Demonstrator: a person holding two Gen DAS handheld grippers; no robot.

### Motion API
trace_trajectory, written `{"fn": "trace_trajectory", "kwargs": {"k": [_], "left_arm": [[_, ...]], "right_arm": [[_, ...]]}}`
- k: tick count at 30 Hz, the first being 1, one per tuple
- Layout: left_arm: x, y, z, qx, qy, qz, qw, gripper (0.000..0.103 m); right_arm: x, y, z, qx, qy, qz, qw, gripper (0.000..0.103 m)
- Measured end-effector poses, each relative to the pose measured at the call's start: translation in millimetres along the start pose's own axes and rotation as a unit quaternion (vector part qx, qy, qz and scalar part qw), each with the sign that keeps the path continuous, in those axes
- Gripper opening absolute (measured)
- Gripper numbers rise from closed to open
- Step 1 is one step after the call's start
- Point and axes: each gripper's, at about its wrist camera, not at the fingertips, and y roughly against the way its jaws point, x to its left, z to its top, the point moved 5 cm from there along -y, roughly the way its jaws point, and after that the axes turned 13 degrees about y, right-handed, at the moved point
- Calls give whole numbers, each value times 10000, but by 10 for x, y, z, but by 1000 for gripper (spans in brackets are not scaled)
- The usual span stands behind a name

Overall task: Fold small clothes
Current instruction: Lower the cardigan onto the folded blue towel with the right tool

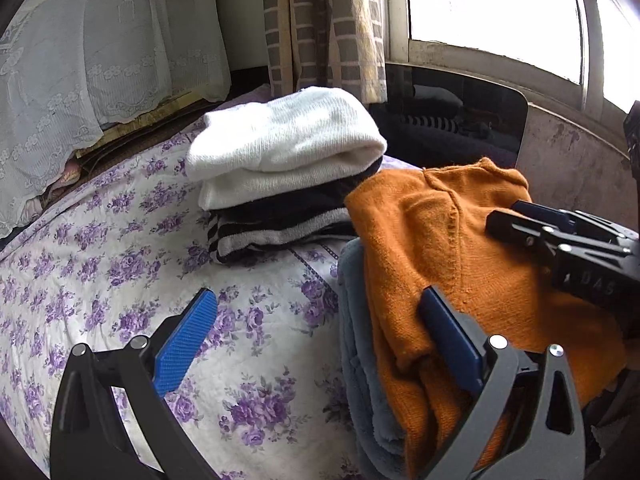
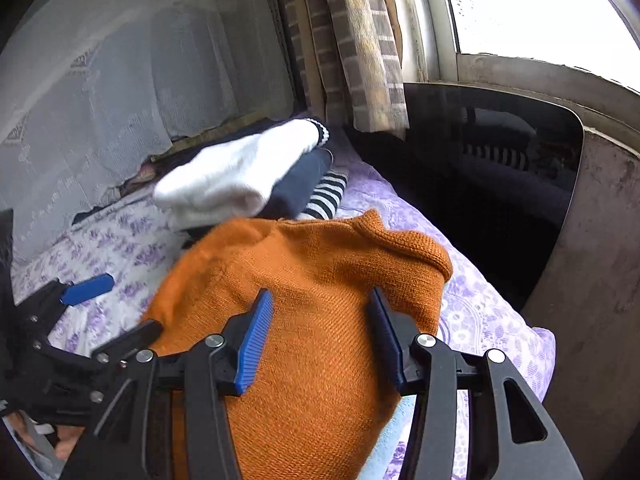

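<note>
An orange knit sweater (image 1: 460, 256) lies bunched on a grey-blue fleece (image 1: 356, 340) on the bed. In the right wrist view my right gripper (image 2: 320, 294) has its blue pads against both sides of a thick fold of the orange sweater (image 2: 312, 264). From the left wrist view that right gripper (image 1: 516, 216) sits on top of the sweater. My left gripper (image 1: 318, 294) stands wide open over the sheet, its right finger (image 1: 452, 340) touching the sweater's edge. It holds nothing. A folded stack (image 1: 288, 140) sits behind, with white knit on top and dark and striped pieces below.
The bed has a purple floral sheet (image 1: 100, 260). White lace cloth (image 1: 80, 80) covers things at the back left. A checked curtain (image 1: 320, 20) hangs behind the stack. A black glossy panel (image 1: 460, 120) and a stained wall below the window (image 1: 568, 152) close off the right.
</note>
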Motion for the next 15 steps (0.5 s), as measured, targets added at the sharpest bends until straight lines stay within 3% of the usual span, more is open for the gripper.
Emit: {"fn": "trace_trajectory", "kwargs": {"k": [11, 15], "left_arm": [[-6, -27, -62, 33, 61, -11, 10000, 99], [24, 44, -51, 90, 106, -20, 9999, 99]], "right_arm": [[-17, -12, -50, -32, -125, 15, 9999, 50], [37, 78, 28, 82, 2, -115, 9999, 57]]}}
